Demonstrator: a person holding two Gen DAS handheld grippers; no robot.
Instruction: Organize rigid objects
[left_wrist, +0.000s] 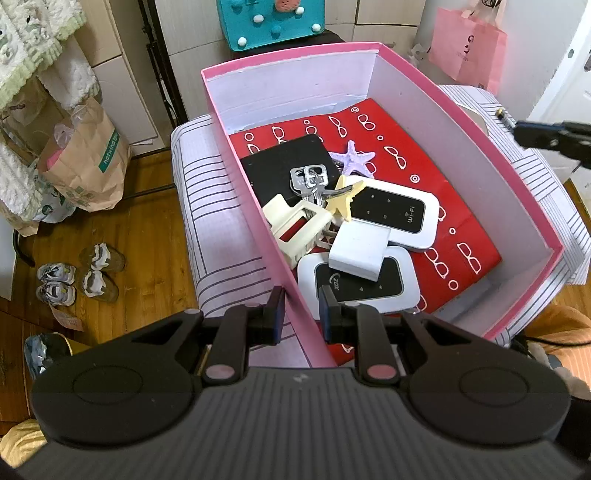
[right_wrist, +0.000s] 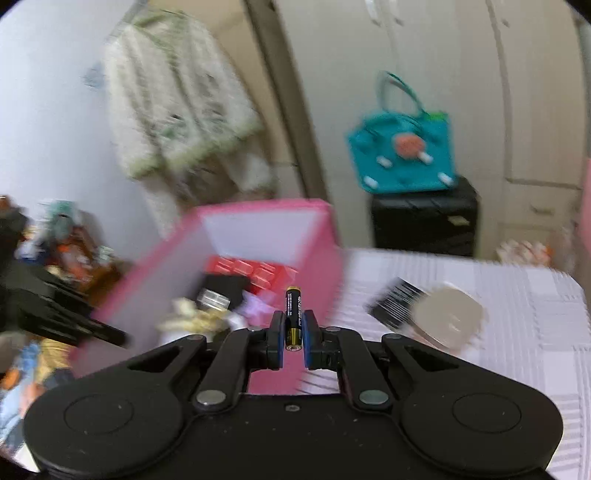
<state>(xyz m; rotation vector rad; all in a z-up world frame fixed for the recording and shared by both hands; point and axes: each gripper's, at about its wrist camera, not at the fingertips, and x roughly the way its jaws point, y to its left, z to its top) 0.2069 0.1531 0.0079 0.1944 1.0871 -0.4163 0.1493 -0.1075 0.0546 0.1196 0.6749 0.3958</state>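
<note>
Gripping the near wall of the pink box (left_wrist: 413, 74), the left tongs (left_wrist: 301, 310) straddle it — one pad outside, one inside — and clench the cardboard to steady it on the striped surface (left_wrist: 218, 229). The right tongs (right_wrist: 293, 328) are clamped on a small black-and-gold battery (right_wrist: 293, 310), held upright between the blue pads just in front of the box's open top; the right wrist view is blurred, so finer detail there cannot be read.

Already inside the box, on a red patterned sheet (left_wrist: 406, 162): a bunch of keys (left_wrist: 310, 181), a purple starfish (left_wrist: 352, 157), a yellow starfish (left_wrist: 341, 201), a cream clip (left_wrist: 295, 229), two white pocket routers (left_wrist: 395, 210) and (left_wrist: 358, 284), a white block (left_wrist: 360, 251) and a black flat item (left_wrist: 284, 166). Sorting is judged well advanced — most rigid items are boxed.

Outside, on the surface to the right of the box, a barcoded black card (right_wrist: 393, 302) and a beige round object (right_wrist: 448, 314) remain. Left to do, by this reading: drop the battery in, then collect those two.
</note>
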